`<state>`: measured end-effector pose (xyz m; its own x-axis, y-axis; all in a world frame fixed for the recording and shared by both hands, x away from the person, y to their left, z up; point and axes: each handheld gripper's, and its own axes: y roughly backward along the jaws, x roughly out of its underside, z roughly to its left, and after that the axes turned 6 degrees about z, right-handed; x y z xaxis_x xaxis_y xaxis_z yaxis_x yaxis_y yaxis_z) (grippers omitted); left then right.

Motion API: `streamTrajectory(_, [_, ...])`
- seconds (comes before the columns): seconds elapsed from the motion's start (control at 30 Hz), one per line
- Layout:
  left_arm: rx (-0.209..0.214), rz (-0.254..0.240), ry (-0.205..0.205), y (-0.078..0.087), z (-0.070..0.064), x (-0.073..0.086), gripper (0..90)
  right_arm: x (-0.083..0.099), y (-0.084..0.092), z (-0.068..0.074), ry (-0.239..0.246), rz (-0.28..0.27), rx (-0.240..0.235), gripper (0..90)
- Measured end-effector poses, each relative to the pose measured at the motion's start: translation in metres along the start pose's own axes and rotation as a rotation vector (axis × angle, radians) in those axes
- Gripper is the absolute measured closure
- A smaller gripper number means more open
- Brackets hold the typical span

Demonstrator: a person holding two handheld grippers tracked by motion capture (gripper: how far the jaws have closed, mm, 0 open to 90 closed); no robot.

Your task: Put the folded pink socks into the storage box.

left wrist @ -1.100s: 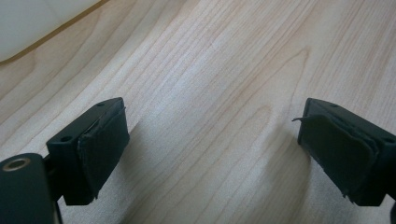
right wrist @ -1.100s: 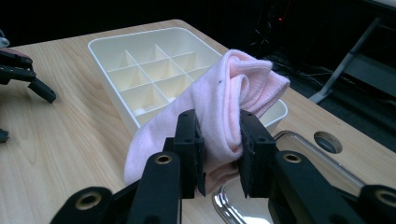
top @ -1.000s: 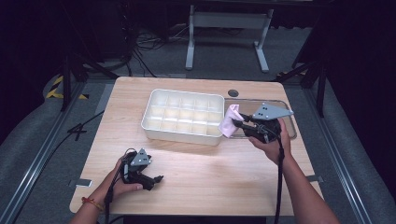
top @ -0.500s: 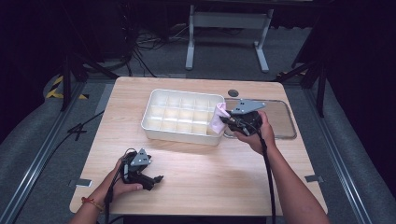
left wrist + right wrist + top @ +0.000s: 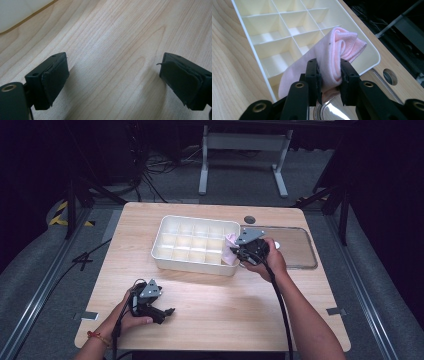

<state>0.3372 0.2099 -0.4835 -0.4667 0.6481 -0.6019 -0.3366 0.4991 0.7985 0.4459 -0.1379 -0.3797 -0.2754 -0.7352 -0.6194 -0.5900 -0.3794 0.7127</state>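
A white tray with several compartments [image 5: 165, 257] [image 5: 244, 32] stands at the middle of the wooden table [image 5: 225, 300]. My right gripper [image 5: 239, 252] [image 5: 329, 75] is shut on a folded pink cloth [image 5: 230, 247] [image 5: 337, 50], held over the tray's right end compartments. The cloth's lower fold hangs near the tray's near wall. My left gripper [image 5: 162, 314] [image 5: 112, 75] rests low over bare wood near the front left of the table. Its jaws stand wide open with nothing between them.
A clear flat lid [image 5: 295, 247] lies on the table right of the tray, behind my right hand. A round cable hole [image 5: 249, 220] [image 5: 390, 76] sits in the table top near the far edge. Dark floor and stands surround the table.
My right gripper has carried the pink cloth leftward and down, from over the clear lid to the tray's right end. The left gripper has stayed put.
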Motion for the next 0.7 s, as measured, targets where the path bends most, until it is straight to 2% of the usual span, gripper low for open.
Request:
streamTrajectory(0.23, [0.0, 0.0, 0.0, 0.0, 0.0, 0.0, 8.8, -0.001, -0.008, 0.004, 0.028, 0.047, 0.012, 72.1])
streamTrajectory(0.53, [0.0, 0.0, -0.001, 0.0, 0.0, 0.0, 8.8, 0.0, -0.017, 0.007, 0.05, 0.077, -0.037, 71.6])
streamTrajectory(0.7, [0.0, -0.001, 0.0, 0.0, 0.0, 0.0, 8.8, 0.001, -0.023, 0.008, 0.073, 0.114, -0.067, 71.2])
